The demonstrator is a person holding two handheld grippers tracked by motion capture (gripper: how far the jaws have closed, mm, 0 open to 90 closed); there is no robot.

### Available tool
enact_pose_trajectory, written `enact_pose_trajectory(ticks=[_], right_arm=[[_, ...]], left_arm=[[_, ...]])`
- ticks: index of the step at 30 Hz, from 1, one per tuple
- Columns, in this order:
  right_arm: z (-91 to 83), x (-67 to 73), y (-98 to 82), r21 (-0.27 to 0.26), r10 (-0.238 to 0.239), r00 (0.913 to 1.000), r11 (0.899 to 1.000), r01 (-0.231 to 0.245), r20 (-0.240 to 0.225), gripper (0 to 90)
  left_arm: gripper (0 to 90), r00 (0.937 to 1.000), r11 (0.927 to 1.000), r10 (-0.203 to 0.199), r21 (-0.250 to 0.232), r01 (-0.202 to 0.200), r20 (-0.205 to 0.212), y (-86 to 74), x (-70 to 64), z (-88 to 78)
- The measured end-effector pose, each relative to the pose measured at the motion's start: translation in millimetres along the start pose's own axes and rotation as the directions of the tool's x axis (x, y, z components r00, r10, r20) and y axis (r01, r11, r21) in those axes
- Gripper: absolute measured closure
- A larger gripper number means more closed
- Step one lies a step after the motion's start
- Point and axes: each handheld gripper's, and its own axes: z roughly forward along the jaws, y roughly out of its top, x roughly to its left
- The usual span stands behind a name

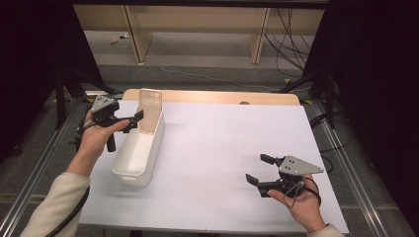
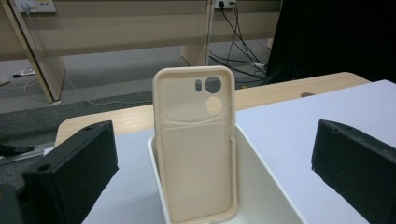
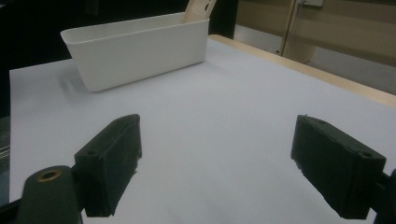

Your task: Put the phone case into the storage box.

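Phone case [image 2: 195, 149] stands upright at the white bin's [image 1: 129, 163] far end; left gripper [image 2: 210, 182] jaws gape wide, empty (right gripper [image 1: 260, 170] likewise) — we close squarely on its edges.

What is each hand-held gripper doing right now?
Left hand-held gripper: open, beside the phone case, holding nothing.
Right hand-held gripper: open, empty.

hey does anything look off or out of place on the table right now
Only one thing: the beige phone case stands on end in the far end of the white bin, its top sticking up past the rim rather than lying flat inside.
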Motion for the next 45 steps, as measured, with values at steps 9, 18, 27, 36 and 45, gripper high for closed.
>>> enact_pose_trajectory(ticks=[9,18,27,36,45], right_arm=[[-0.9,-0.4,1.1,0.001,-0.017,0.9999,1.0,0.017,0.002,17.3],[-0.6,-1.3,0.9,-0.012,-0.016,0.9999,1.0,0.016,0.001,17.3],[-1.6,-0.4,1.7,-0.007,-0.01,0.9999,1.0,0.01,0.0,17.2],[-2.9,-0.5,2.5,-0.001,-0.008,1.0,1.0,0.008,0.001,17.2],[-4.0,-1.7,2.7,-0.012,-0.015,0.9999,1.0,0.015,0.0,17.2]], left_arm=[[0.0,0.9493,0.9512,0.308,-0.005,-0.309,0.062,9.5,1.2,-10.8],[0.0,0.924,0.931,0.365,-0.023,-0.364,0.116,10.3,-12.7,-13.0],[0.3,0.9249,0.9337,0.358,-0.047,-0.355,0.128,7.3,-28.0,-25.2],[1.5,0.9208,0.9322,0.362,-0.068,-0.356,0.146,1.2,-49.3,-35.8],[1.9,0.9151,0.9337,0.358,-0.085,-0.348,0.186,-8.3,-71.6,-41.0]])
